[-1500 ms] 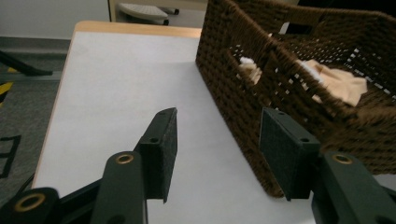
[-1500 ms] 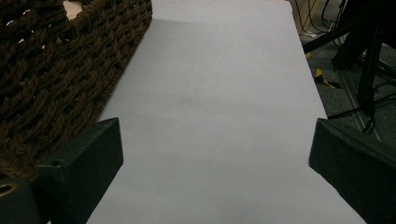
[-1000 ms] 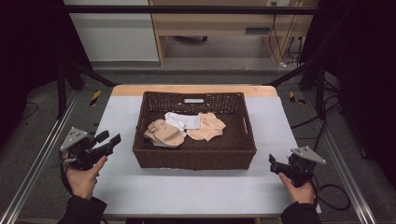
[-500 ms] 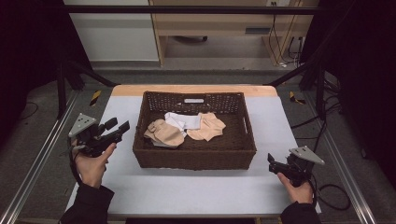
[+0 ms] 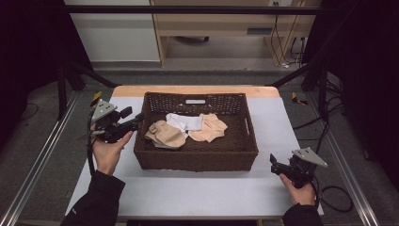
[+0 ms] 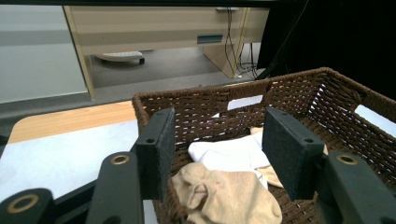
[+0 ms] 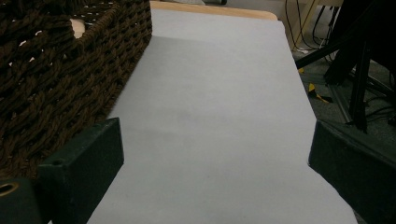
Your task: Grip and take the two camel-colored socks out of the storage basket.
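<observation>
Right, table: my white-covered table (image 5: 197, 193) spreads under everything, with a wooden strip along its far edge.
Basket: I've got the brown wicker basket (image 5: 195, 157) sitting in the middle of the table, a pale label at its far wall.
Tan sock, left: a beige sock (image 5: 165, 135) lies bunched in the basket's left part, close under my left jaws in the left gripper view.
Tan sock, right: another beige sock (image 5: 209, 128) lies toward the right inside the basket, touching the white one.
White cloth: a white piece (image 5: 184, 122) sits between the two socks, toward the far wall.
Left gripper: I'm holding the left gripper (image 5: 134, 121) at the basket's left rim, jaws spread wide apart, nothing between them, aimed in over the rim at the near sock.
Right gripper: my right gripper (image 5: 274, 163) is low at the table's right front, just beside the basket's near right corner, jaws gaping wide over bare table, holding nothing.
</observation>
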`<state>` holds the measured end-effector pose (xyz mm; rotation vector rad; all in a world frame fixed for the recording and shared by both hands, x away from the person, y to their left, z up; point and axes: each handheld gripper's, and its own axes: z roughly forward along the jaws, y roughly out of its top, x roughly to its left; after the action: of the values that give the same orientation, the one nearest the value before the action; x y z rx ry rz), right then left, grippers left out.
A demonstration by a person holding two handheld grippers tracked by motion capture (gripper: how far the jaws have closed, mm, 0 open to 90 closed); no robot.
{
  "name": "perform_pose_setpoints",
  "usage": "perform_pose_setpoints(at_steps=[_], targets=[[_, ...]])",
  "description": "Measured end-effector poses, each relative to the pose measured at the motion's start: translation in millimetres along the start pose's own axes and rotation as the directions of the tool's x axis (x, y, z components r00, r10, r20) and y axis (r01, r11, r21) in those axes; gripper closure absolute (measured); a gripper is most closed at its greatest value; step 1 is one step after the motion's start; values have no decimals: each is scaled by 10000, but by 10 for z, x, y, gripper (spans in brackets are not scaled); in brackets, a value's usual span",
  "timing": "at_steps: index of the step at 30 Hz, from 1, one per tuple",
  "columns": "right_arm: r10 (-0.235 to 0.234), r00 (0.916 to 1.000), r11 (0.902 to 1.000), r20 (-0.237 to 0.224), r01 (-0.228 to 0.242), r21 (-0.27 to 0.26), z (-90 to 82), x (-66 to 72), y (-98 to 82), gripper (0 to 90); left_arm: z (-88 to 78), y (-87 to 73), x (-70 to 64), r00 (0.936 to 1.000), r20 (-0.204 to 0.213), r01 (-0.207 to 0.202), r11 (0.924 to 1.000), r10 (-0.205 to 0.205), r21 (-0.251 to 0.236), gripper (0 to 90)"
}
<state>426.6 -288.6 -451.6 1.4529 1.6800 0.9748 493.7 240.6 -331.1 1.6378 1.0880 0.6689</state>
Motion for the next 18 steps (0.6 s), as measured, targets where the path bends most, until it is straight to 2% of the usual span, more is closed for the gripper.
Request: perform_pose_setpoints(at_steps=[6,12,14,17,18], targets=[[-7,10000,10000,13,7,-36,3,-4,-1,35,138,81,-62,9999,134,-54,10000,53,74,443],[2,10000,10000,34,-2,14,10,-11,-9,35,355,162,-170,9995,228,-229,9992,221,329,444],[-15,10000,10000,32,15,-27,5,-13,-10,34,477,175,-240,9986,232,-486,9986,481,227,446],[-26,10000,10000,41,26,-29,5,-15,-12,34,556,173,-276,9979,398,-523,9986,520,82,445],[-12,10000,10000,23,12,8,6,-17,-14,35,638,163,-312,9968,430,-684,9976,677,140,445]])
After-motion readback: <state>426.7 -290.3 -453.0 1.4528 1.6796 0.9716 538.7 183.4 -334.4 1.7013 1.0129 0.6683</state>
